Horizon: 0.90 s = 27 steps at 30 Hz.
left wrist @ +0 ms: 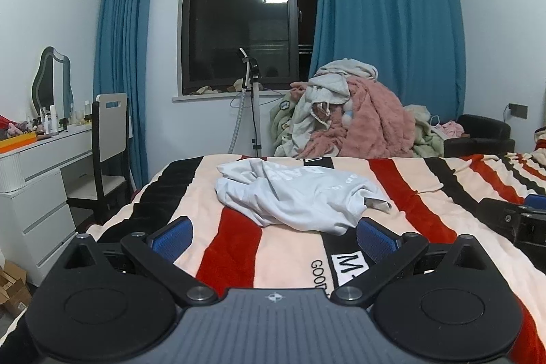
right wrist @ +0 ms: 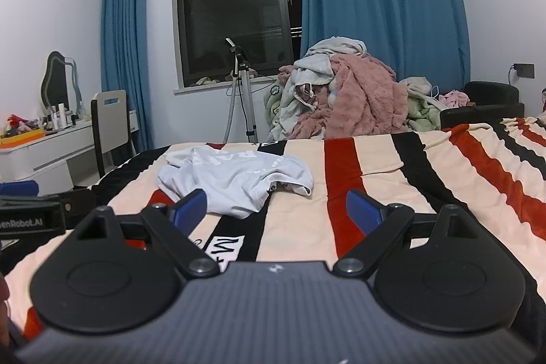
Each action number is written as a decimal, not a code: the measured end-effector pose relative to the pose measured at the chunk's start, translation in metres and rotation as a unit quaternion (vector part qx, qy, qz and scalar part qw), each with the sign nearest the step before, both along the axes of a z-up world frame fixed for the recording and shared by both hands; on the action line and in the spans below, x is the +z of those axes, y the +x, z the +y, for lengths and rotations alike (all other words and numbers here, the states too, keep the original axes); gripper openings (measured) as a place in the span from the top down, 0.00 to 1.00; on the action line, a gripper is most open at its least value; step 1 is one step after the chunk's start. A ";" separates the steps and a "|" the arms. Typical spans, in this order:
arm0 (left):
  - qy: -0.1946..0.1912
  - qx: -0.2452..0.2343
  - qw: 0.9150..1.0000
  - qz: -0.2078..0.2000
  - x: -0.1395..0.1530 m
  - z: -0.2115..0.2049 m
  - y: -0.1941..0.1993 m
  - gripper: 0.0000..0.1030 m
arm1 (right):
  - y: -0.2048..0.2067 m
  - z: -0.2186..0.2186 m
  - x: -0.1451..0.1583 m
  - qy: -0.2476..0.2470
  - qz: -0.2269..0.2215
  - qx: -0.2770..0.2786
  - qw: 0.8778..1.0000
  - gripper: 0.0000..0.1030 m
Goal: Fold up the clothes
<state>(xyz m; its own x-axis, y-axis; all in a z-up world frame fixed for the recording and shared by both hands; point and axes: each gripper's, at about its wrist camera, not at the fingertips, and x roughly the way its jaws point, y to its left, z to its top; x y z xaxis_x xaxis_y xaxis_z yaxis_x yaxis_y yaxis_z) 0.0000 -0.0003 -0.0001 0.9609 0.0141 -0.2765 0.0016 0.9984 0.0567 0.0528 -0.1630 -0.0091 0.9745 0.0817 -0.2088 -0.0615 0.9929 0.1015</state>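
Note:
A crumpled pale blue-white T-shirt [left wrist: 300, 197] [right wrist: 235, 179] lies in a heap on the striped blanket [left wrist: 409, 190] [right wrist: 375, 166] of the bed. My left gripper [left wrist: 274, 232] hovers just short of the shirt's near edge, jaws wide open, nothing between the blue pads. My right gripper [right wrist: 276, 210] is also open and empty, with its left pad near the shirt's near right corner. The right gripper's body [left wrist: 512, 220] shows at the right edge of the left wrist view. In the right wrist view, the left gripper's body [right wrist: 34, 214] sits at the left edge.
A big pile of pink, green and grey clothes and blankets [left wrist: 348, 121] [right wrist: 341, 101] rises beyond the bed's far edge. A garment steamer stand [left wrist: 254, 111] is under the window. A white dresser [left wrist: 37, 173] and chair [left wrist: 109, 139] stand left; a black seat [left wrist: 484, 135] right.

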 end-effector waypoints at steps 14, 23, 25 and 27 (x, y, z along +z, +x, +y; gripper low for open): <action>0.000 -0.004 1.000 0.002 -0.003 -0.002 0.002 0.00 | 0.000 -0.008 0.000 0.019 0.005 -0.007 1.000 0.12; 0.003 -0.006 1.000 0.003 -0.003 -0.004 0.000 0.00 | 0.002 -0.007 -0.001 0.018 0.006 -0.006 1.000 0.12; 0.003 -0.007 1.000 0.003 -0.003 -0.003 0.000 0.00 | 0.002 -0.007 -0.001 0.018 0.006 -0.006 1.000 0.12; 0.003 -0.008 1.000 0.003 -0.004 -0.003 0.000 0.00 | 0.003 -0.006 -0.001 0.017 0.006 -0.006 1.000 0.12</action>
<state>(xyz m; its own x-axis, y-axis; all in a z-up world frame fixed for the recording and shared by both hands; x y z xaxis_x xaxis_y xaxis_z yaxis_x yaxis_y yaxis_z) -0.0002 -0.0038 -0.0037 0.9591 0.0004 -0.2831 0.0180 0.9979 0.0622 0.0553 -0.1693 -0.0099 0.9728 0.0769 -0.2184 -0.0478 0.9896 0.1353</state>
